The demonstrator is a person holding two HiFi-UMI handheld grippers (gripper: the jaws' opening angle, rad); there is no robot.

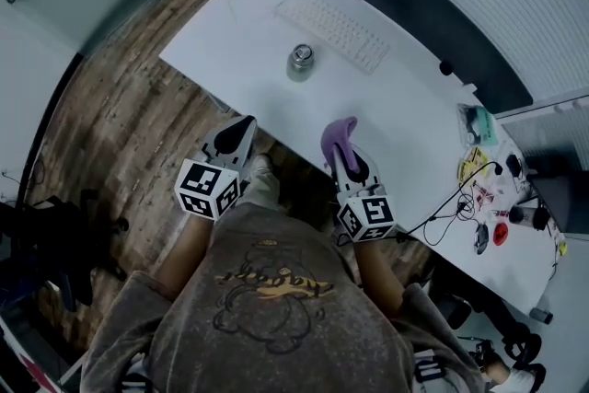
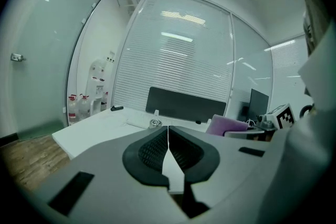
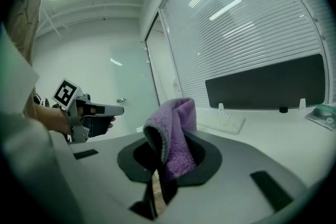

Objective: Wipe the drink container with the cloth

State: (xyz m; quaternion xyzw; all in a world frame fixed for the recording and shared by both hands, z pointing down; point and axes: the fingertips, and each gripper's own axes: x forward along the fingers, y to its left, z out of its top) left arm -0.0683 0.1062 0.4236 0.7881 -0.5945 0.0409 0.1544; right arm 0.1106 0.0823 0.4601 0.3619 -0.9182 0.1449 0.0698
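— What is the right gripper (image 1: 347, 156) holding?
— Its fingers are clamping a purple cloth (image 3: 173, 136), which is standing up above them at the tabletop's (image 1: 396, 106) near edge.
— And the left gripper (image 2: 168, 131)?
— Its fingers are pressing together with nothing between them, just off that edge.
— Where is the drink can (image 1: 301, 62) sitting?
— It is standing upright on the tabletop beside the keyboard (image 1: 333, 32), well apart from both grippers.

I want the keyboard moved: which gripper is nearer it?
Right. The right gripper, holding the cloth, is at the desk edge facing the keyboard; the left gripper sits farther off, leftward.
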